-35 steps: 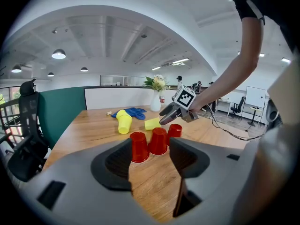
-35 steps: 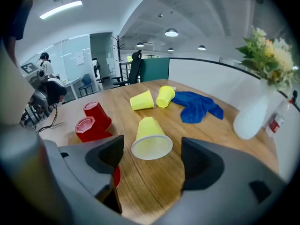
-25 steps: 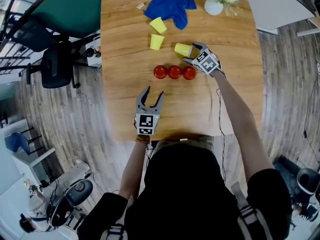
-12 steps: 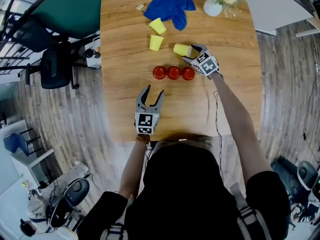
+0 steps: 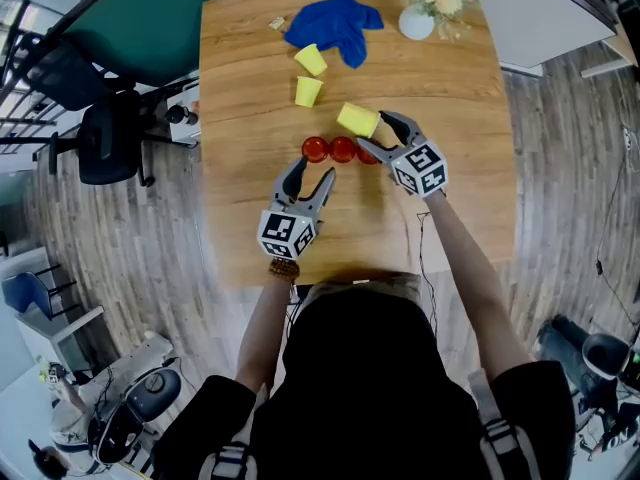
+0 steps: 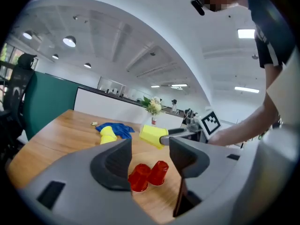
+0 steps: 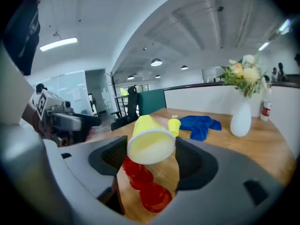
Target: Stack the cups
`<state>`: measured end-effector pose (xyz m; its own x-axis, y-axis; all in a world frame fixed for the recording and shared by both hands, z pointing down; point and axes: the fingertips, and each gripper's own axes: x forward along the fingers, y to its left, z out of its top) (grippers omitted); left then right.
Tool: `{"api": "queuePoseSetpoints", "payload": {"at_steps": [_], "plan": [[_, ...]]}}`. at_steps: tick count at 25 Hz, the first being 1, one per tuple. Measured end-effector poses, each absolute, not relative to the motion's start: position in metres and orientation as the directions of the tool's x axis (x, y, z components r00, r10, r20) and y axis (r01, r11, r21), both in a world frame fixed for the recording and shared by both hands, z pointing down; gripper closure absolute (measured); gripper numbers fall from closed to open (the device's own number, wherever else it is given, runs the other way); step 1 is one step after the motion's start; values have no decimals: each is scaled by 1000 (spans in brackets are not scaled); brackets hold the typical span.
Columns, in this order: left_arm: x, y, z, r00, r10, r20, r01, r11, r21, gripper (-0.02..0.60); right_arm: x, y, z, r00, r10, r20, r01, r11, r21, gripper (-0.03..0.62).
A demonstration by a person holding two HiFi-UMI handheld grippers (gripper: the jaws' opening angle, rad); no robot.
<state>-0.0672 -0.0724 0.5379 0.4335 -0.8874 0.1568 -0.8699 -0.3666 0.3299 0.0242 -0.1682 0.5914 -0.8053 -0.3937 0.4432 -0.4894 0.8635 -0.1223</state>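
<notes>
Wood fills the middle of our view: one light wooden table on a plank floor, with one black office chair off its left edge. We count six cups. Three red plastic cups stand in a touching row at mid-table. Three more are yellow. Two yellow plastic cups sit apart on the wood beyond the row, the farther one just beside one crumpled blue cloth. The third yellow cup hangs tilted, clear of the table over the red row, clamped in our right gripper, whose jaws have just been closing on it. Our left gripper hovers near the row's left end, jaws wide and empty. One white vase of flowers marks the far right corner. Bare wood lies open along the table's right side and near edge.
</notes>
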Motion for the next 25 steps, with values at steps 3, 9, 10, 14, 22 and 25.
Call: {"api": "queuePoseSetpoints", "payload": {"at_steps": [3,9,10,14,22,25], "plan": [[-63,-77,525,462,-883,81,-795,-373,478,313,26,-131,578,-837,-393,380,-485,856,-182,256],[-43,-71,513,567,-822,-46,-574,-435,694,281,25,-64,559,-884,-366,291,-433,874,-218,256],[-41,-69,514,572,-818,-59,-554,-438,708,281,24,-57,556,-890,-362,278,-426,877,-223,256],[-35,-62,519,593,-803,-65,-508,-436,743,282,23,-39,550,-898,-358,254,-417,878,-237,256],[-30,-50,520,625,-780,-13,-576,-473,666,311,19,-27,561,-889,-348,297,-416,885,-209,255],[-28,-48,520,627,-778,42,-657,-499,566,319,18,-26,567,-881,-341,328,-421,881,-215,254]]}}
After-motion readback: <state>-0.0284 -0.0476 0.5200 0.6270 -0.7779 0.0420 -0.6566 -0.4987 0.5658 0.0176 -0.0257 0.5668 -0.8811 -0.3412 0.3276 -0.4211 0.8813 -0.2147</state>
